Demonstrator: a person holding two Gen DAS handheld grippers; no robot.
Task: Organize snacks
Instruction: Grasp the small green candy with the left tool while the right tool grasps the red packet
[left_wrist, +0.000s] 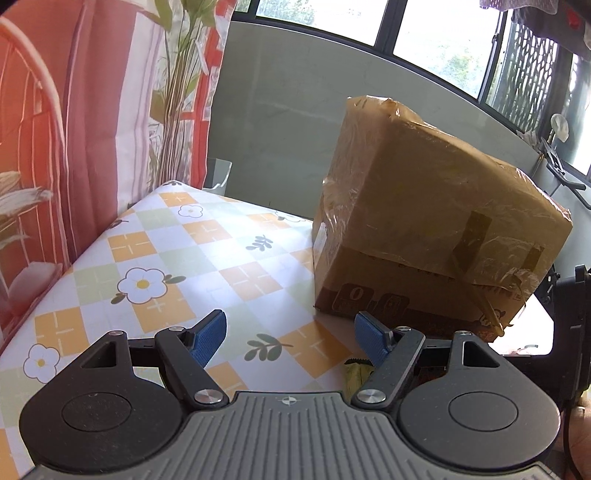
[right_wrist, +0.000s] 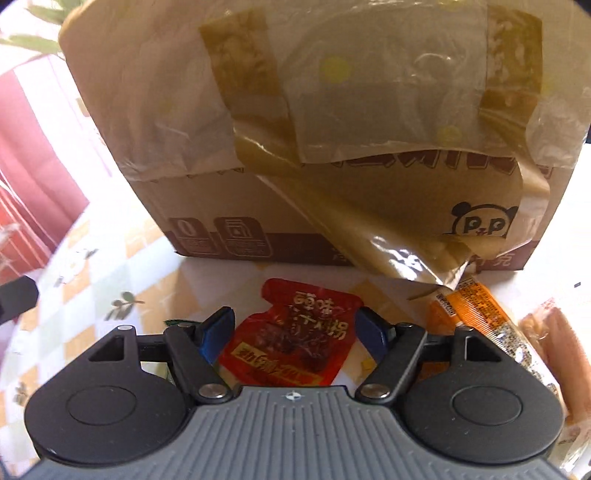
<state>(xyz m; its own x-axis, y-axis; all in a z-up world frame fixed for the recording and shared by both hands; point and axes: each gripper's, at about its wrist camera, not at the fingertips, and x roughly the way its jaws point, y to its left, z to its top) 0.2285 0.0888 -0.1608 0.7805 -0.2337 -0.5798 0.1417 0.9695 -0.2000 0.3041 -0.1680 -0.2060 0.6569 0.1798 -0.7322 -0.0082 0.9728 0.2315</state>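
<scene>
Right gripper (right_wrist: 295, 328) being held spread apart over red snack packet (right_wrist: 291, 339), near cardboard box (right_wrist: 295, 147). Left gripper (left_wrist: 290, 338) being held spread apart, empty, above tablecloth (left_wrist: 177, 254).

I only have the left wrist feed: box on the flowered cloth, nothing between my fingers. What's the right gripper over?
Observer: The right gripper is open above a red snack pouch, in front of the cardboard box.
Operator: Any other snacks there?
Observer: An orange-labelled sausage stick lies right of the pouch.
Operator: Anything beyond that?
Observer: A pale pink sausage pack lies at the right edge.
</scene>
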